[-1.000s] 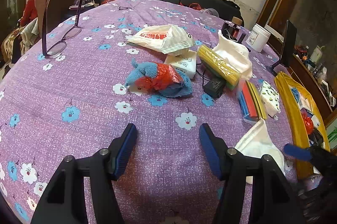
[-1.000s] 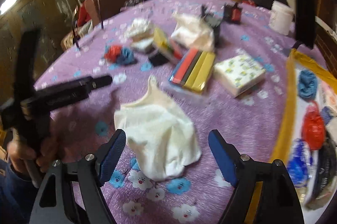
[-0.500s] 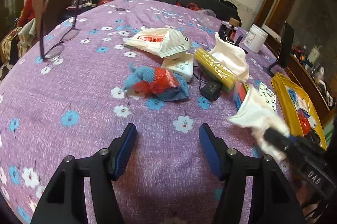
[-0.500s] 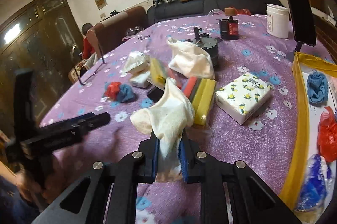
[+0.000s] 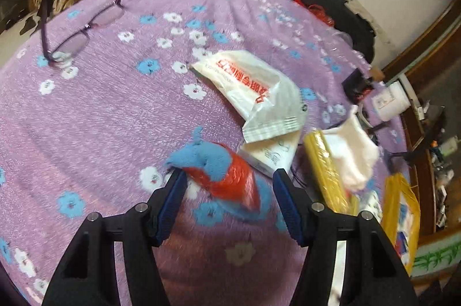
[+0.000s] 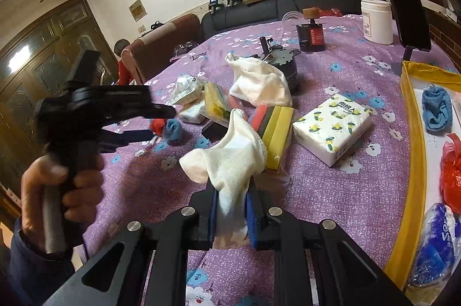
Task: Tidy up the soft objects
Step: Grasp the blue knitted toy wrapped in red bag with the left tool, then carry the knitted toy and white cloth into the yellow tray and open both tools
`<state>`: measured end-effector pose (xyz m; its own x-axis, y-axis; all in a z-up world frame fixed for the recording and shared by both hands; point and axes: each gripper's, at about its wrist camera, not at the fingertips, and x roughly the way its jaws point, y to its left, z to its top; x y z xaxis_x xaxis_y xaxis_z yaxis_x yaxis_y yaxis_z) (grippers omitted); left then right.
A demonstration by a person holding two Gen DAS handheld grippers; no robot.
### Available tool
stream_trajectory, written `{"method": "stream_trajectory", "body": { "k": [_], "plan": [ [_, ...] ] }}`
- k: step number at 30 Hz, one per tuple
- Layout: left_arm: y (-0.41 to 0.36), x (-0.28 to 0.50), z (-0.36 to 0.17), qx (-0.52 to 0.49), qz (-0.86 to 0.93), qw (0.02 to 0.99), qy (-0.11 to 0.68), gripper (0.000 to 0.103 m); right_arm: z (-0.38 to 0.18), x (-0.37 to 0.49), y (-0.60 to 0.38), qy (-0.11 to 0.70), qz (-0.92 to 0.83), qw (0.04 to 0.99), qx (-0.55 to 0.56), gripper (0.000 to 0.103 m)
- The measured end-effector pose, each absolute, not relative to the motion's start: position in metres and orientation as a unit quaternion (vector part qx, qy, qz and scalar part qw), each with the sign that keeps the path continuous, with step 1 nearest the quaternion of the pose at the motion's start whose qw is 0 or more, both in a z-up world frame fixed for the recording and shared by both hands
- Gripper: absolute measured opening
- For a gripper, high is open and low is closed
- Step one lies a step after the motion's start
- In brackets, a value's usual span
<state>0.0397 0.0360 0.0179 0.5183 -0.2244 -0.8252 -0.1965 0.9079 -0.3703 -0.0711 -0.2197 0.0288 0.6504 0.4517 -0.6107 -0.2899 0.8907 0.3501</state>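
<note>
The left gripper (image 5: 227,202) stands released, its jaws spread to either side of the red-and-blue soft bundle (image 5: 222,170), which lies on the purple flowered tablecloth (image 5: 115,116) directly ahead of the tips and already partly between them. The bundle's long axis seems to run across the gap, from the blue tuft near the left finger down toward the right finger, so a short push forward should seat it for closing. The right gripper (image 6: 232,208) is clenched on a white cloth (image 6: 230,159), held up above the tablecloth, with the yellow-rimmed tray (image 6: 415,150) at the table's right edge, already holding a blue cloth (image 6: 436,111).
</note>
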Motion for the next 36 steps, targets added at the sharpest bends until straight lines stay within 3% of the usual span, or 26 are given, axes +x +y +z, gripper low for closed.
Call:
{"method": "stream_trajectory", "body": {
  "k": [2, 3, 4, 5, 13, 19, 36],
  "plan": [
    [0.028, 0.044, 0.018, -0.180, 0.005, 0.857, 0.483, 0.060, 0.029, -0.072, -0.221, 0.361, 0.206, 0.902, 0.113, 0.019],
    [0.026, 0.045, 0.018, -0.167, 0.007, 0.862, 0.479, 0.054, 0.029, -0.072, -0.221, 0.361, 0.207, 0.902, 0.114, 0.019],
    [0.025, 0.045, 0.018, -0.164, 0.002, 0.864, 0.476, 0.035, 0.029, -0.072, -0.221, 0.361, 0.207, 0.902, 0.115, 0.019],
    [0.027, 0.045, 0.016, -0.165, -0.009, 0.864, 0.476, 0.031, 0.029, -0.073, -0.221, 0.360, 0.206, 0.902, 0.116, 0.019],
    [0.035, -0.015, 0.019, -0.156, -0.073, 0.877, 0.449, 0.031, 0.030, -0.073, -0.222, 0.358, 0.207, 0.903, 0.116, 0.019],
    [-0.002, -0.062, 0.023, -0.079, -0.101, 0.909, 0.396, 0.031, 0.030, -0.074, -0.223, 0.359, 0.202, 0.904, 0.116, 0.019],
    [-0.032, -0.070, 0.027, 0.012, -0.075, 0.931, 0.358, 0.031, 0.029, -0.071, -0.224, 0.364, 0.194, 0.903, 0.117, 0.019]
  ]
}}
